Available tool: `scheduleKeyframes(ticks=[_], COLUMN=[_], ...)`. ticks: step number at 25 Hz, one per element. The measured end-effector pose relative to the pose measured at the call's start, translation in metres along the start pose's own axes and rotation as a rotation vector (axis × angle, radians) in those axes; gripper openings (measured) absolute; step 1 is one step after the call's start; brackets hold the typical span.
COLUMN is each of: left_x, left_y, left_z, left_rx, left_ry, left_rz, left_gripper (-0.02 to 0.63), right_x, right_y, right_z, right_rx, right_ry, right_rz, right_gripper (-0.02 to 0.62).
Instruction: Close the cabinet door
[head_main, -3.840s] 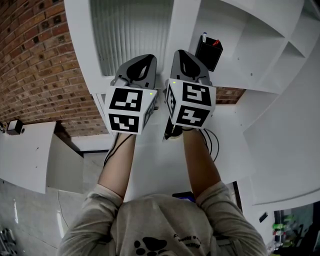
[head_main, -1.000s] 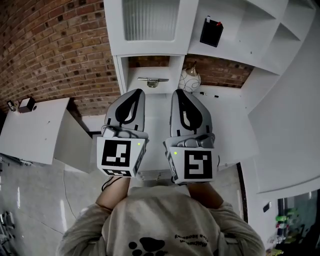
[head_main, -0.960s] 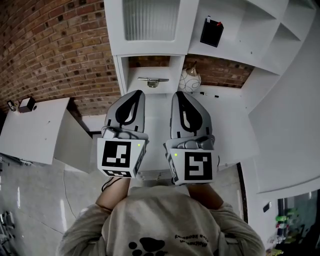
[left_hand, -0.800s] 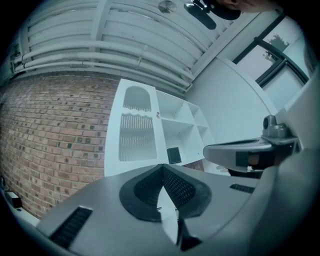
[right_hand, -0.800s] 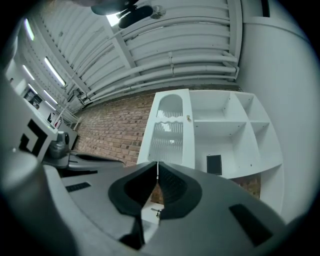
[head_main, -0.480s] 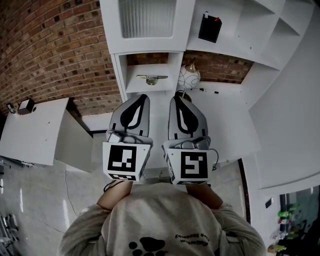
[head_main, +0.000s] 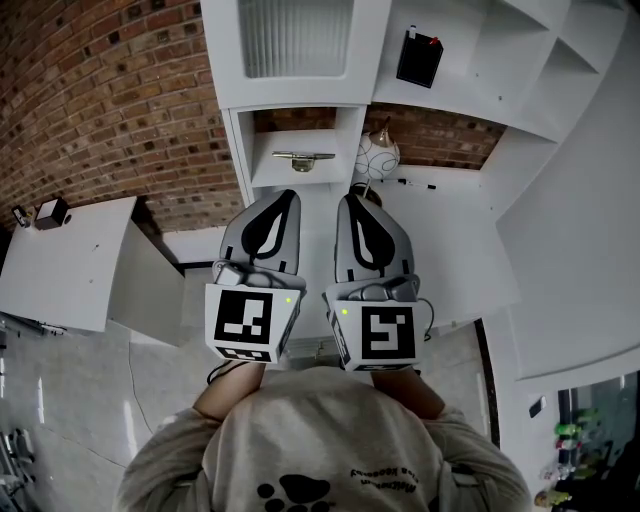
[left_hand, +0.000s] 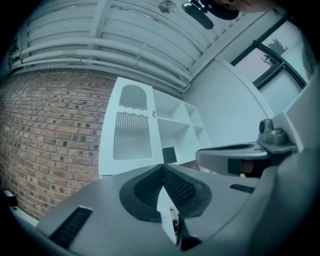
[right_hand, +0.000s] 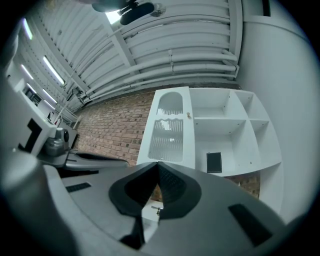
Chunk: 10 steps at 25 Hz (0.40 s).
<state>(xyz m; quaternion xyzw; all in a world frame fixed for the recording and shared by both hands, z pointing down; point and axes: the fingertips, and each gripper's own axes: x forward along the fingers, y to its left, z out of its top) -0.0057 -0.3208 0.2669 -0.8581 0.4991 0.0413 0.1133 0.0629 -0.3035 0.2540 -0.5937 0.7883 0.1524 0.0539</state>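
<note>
Cabinet door (head_main: 295, 38) looks flush shut, left claw (head_main: 284, 196) and right claw (head_main: 356, 198) both pinched together, empty, well clear of it; looks done, nothing left.

Two in all: the left hand-held gripper (head_main: 283, 197) and the right hand-held gripper (head_main: 357, 197). Farther off: one ribbed cabinet door (head_main: 295, 38), one black box (head_main: 418, 58), one round vase (head_main: 378, 156).

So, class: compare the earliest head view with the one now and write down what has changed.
The left gripper and right gripper have pulled back from the ribbed cabinet door, side by side, holding nothing. The door looks shut; the black box stays on its shelf.
</note>
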Motion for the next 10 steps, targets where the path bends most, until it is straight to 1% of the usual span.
scheduleKeyframes(ticks=[10], left_x=[0.0033], left_y=[-0.0024], left_z=[0.0029], left_rx=[0.008], left_ry=[-0.007], left_rz=[-0.002], left_gripper=[0.009], right_x=[0.0028], right_y=[-0.0018], right_z=[0.0027], right_rx=[0.008], right_ry=[-0.01], right_rz=[0.008], right_gripper=[0.017])
